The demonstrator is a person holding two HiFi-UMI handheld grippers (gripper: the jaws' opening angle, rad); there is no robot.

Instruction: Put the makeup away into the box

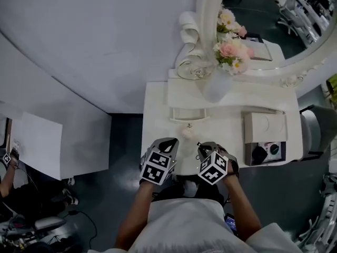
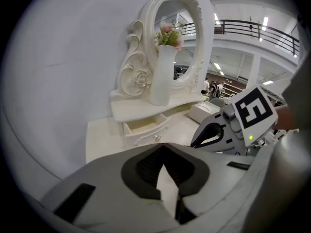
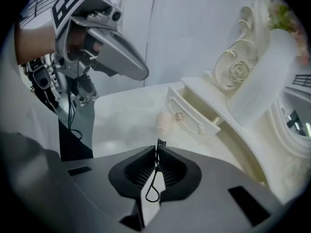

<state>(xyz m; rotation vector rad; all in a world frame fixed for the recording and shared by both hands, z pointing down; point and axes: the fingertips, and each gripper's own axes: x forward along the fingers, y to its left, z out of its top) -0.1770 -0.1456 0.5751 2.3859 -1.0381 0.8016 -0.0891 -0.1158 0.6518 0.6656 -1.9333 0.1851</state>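
Standing at a white dressing table, looking steeply down on its surface point(image 1: 158, 115), both grippers held over the near edge.

In the right gripper point(image 3: 158, 148), jaws pressed together on a thin black wire tool point(image 3: 154, 178): loop end lying back between the pads, small squared tip poking out just past the jaw tips. Too thin and dark to name more closely.

In the left gripper point(image 2: 164, 152), jaws drawn together to a narrow slit, gripping nothing. Held side by side, left gripper just to the left of the right one, both tilted down and pointing toward the back of the table.

On the surface just ahead of the jaws, a small pale pink item point(image 1: 188, 132), blurred, lying just in front of a small open drawer point(image 1: 188, 114).

At the right end of the surface, off to the right of the right gripper and apart from it, the white box point(image 1: 263, 126), near compartment open and dark, with round makeup pieces point(image 1: 259, 154) inside.

Above the drawer, on a raised shelf point(image 1: 181, 95), a white vase point(image 1: 217, 86) of pink flowers point(image 1: 230, 49), standing upright against an ornate oval mirror point(image 1: 274, 25) framed in white scrollwork.
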